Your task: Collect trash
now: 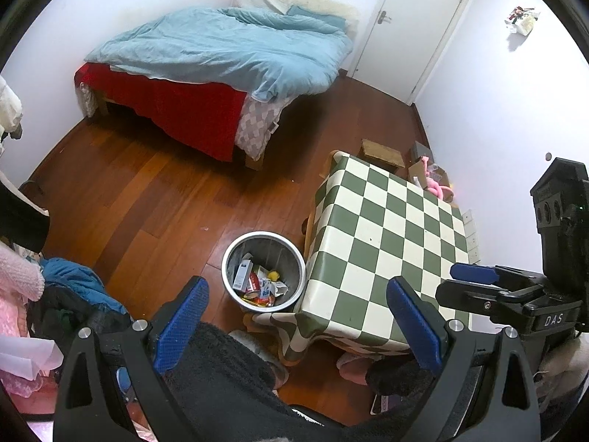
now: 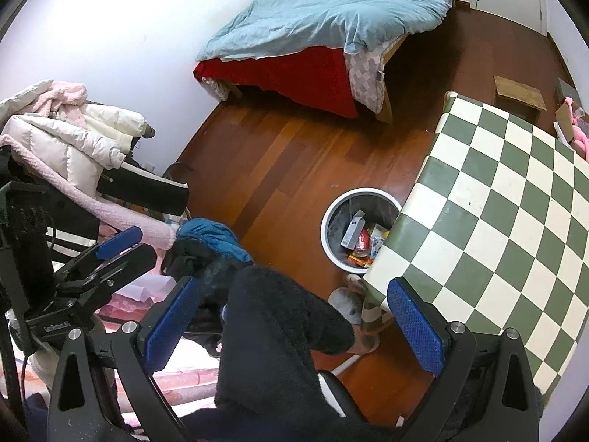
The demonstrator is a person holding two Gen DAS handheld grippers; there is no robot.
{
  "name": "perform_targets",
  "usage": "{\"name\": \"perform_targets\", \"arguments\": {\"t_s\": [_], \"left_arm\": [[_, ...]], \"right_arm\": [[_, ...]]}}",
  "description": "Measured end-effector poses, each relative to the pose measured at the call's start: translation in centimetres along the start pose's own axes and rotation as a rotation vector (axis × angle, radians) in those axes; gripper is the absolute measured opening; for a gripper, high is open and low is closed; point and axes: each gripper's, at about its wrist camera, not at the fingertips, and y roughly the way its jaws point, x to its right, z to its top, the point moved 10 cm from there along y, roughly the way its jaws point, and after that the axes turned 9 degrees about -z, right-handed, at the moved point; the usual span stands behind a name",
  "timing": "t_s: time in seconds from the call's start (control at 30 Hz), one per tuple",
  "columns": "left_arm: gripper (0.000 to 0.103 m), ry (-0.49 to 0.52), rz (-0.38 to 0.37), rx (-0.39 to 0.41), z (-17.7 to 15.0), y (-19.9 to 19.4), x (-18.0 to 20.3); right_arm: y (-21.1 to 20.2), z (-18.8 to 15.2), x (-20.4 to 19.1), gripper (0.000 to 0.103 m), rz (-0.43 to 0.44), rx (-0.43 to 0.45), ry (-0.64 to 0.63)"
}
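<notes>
A round metal trash bin (image 1: 263,270) stands on the wood floor beside the checkered table (image 1: 386,250). It holds several pieces of trash: a white box, a red can, wrappers. It also shows in the right wrist view (image 2: 359,229). My left gripper (image 1: 298,322) is open and empty, held high above the floor, near the bin. My right gripper (image 2: 294,326) is open and empty, above the table's near corner (image 2: 489,228). The right gripper also shows in the left wrist view (image 1: 464,281), and the left gripper in the right wrist view (image 2: 129,245).
A bed with a blue duvet (image 1: 228,48) stands at the far wall, by a white door (image 1: 416,25). A pile of clothes (image 2: 73,140) lies at the left. A small wooden box (image 1: 381,151) and pink items (image 1: 436,184) lie beyond the table. The person's dark-clad legs (image 2: 279,324) are below.
</notes>
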Motion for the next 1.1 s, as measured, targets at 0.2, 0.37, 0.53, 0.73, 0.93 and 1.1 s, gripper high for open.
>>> {"name": "perform_targets", "arguments": {"t_s": [0.2, 0.37, 0.53, 0.73, 0.93, 1.1], "left_arm": [[0.103, -0.003, -0.001, -0.008, 0.0, 0.19, -0.11], [0.103, -0.001, -0.006, -0.011, 0.04, 0.29, -0.11], [0.103, 0.001, -0.012, -0.012, -0.02, 0.48, 0.03], [0.103, 0.006, -0.019, -0.017, -0.05, 0.56, 0.05], [0.103, 0.008, -0.026, -0.02, -0.08, 0.67, 0.23], [0.103, 0.009, -0.029, -0.02, -0.1, 0.74, 0.47]], "right_arm": [[0.3, -0.08, 0.08, 0.103, -0.003, -0.009, 0.004], [0.33, -0.08, 0.23, 0.103, 0.004, -0.014, 0.011], [0.34, -0.05, 0.26, 0.103, 0.003, -0.013, 0.012], [0.18, 0.0, 0.25, 0.103, 0.009, -0.013, 0.01], [0.12, 0.01, 0.28, 0.103, 0.008, -0.013, 0.013], [0.05, -0.01, 0.35, 0.103, 0.009, -0.014, 0.008]]}}
